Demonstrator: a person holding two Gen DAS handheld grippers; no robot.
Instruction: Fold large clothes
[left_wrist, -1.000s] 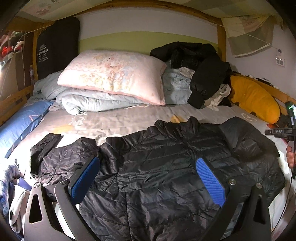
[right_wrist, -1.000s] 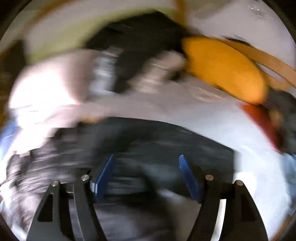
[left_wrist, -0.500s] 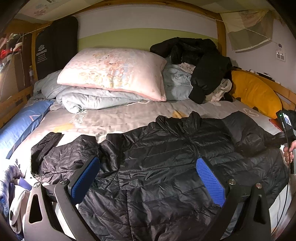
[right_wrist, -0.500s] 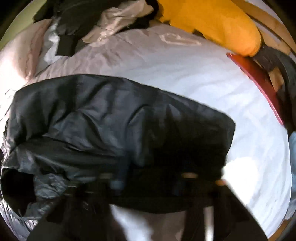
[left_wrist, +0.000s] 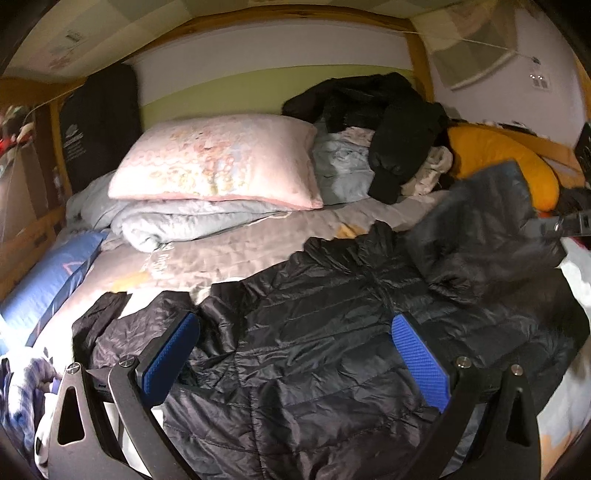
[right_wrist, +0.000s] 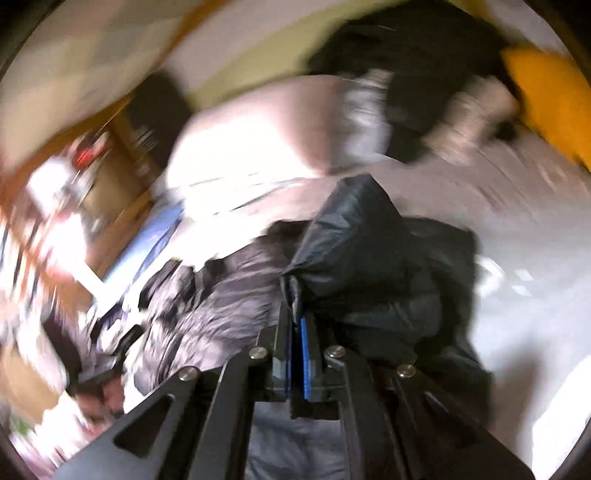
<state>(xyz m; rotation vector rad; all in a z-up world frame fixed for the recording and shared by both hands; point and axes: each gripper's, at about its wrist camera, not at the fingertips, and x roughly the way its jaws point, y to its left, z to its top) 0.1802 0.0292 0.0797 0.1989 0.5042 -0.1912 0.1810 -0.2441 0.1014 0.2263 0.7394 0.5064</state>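
Note:
A black quilted puffer jacket (left_wrist: 325, 332) lies spread on the bed, collar toward the pillows. My left gripper (left_wrist: 295, 354) is open above its lower middle and holds nothing. My right gripper (right_wrist: 295, 325) is shut on the jacket's right sleeve (right_wrist: 362, 251) and holds it raised off the bed. In the left wrist view that sleeve (left_wrist: 491, 221) stands lifted at the right, with the right gripper's body (left_wrist: 561, 225) beside it. The left sleeve (left_wrist: 122, 325) lies crumpled at the left. The right wrist view is motion-blurred.
A pink pillow (left_wrist: 218, 162) on a folded grey quilt (left_wrist: 177, 221) lies at the bed's head. A pile of dark and pale clothes (left_wrist: 384, 140) and an orange cushion (left_wrist: 506, 162) are at the back right. A blue cushion (left_wrist: 48, 280) lies along the left edge.
My right gripper has shut on the right sleeve and lifted it up off the bed, swinging toward the jacket's middle. The left gripper has stayed open over the jacket.

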